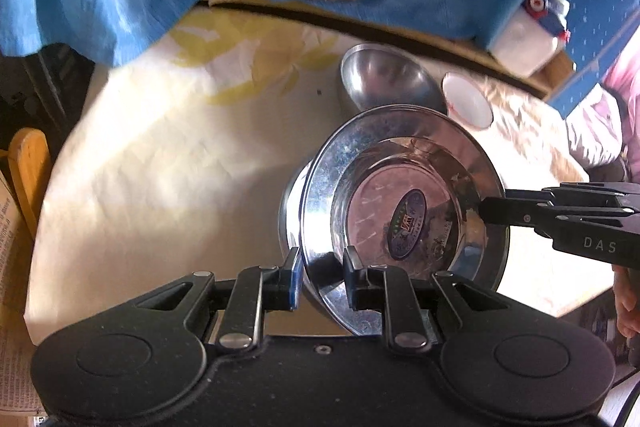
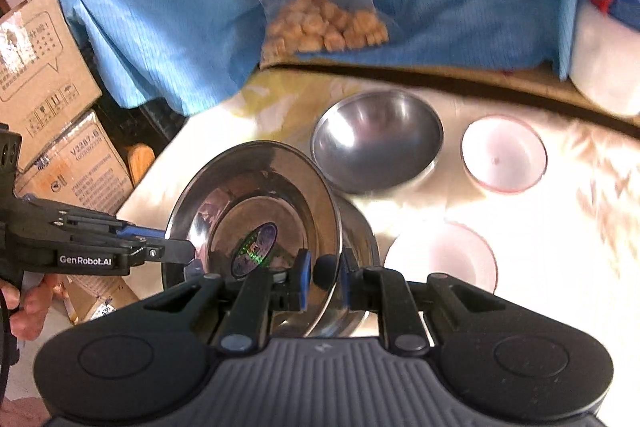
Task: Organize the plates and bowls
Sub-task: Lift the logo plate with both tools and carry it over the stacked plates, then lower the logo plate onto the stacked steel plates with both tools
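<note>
A steel plate (image 1: 404,195) with an oval sticker is held tilted above the table, a second steel dish right behind it. My left gripper (image 1: 320,279) is shut on the plate's near rim. My right gripper (image 2: 324,277) is shut on the opposite rim of the same plate (image 2: 256,211); it shows in the left wrist view (image 1: 486,209) from the right. A steel bowl (image 2: 376,139) (image 1: 384,75) sits on the table behind. Two white bowls with pink rims (image 2: 504,155) (image 2: 444,255) stand to the right; one shows in the left wrist view (image 1: 468,101).
The table (image 1: 160,147) has a cream floral cloth. A blue cloth (image 2: 160,7) hangs at the back with a bag of snacks (image 2: 324,23). Cardboard boxes (image 2: 52,99) stand left of the table. A white bottle (image 1: 528,39) is at the back right.
</note>
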